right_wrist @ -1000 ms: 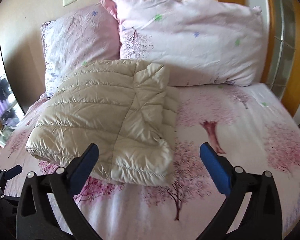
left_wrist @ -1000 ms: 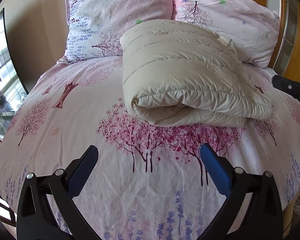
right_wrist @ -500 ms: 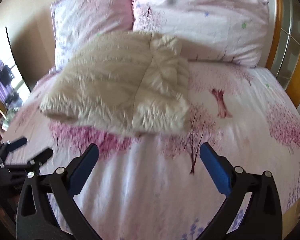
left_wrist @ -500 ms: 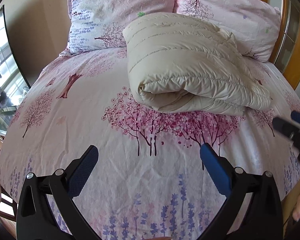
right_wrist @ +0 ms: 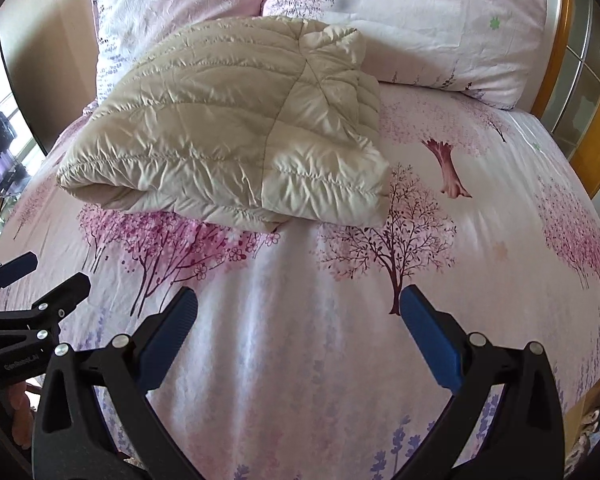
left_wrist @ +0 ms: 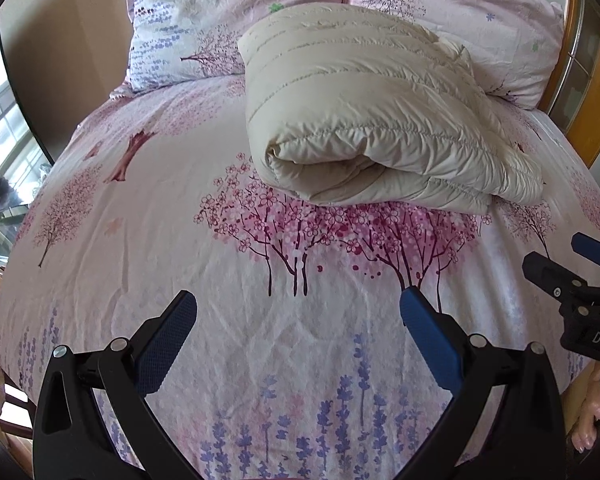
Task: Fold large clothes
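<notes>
- Pink floral bed sheet (left_wrist: 148, 240) covers the whole bed, printed with blossom trees and lavender.
- Two matching pillows (right_wrist: 400, 20) lean at the far end, against the headboard.
- Cream quilted jacket (left_wrist: 364, 108), folded into a thick bundle, lies on the far half of the bed, its far edge touching the pillows.
- Left gripper (left_wrist: 298, 316) hangs over the near sheet, jaws spread wide, holding nothing.
- Right gripper (right_wrist: 298, 316) hovers just to its right, likewise wide apart and empty, well short of the jacket.
</notes>
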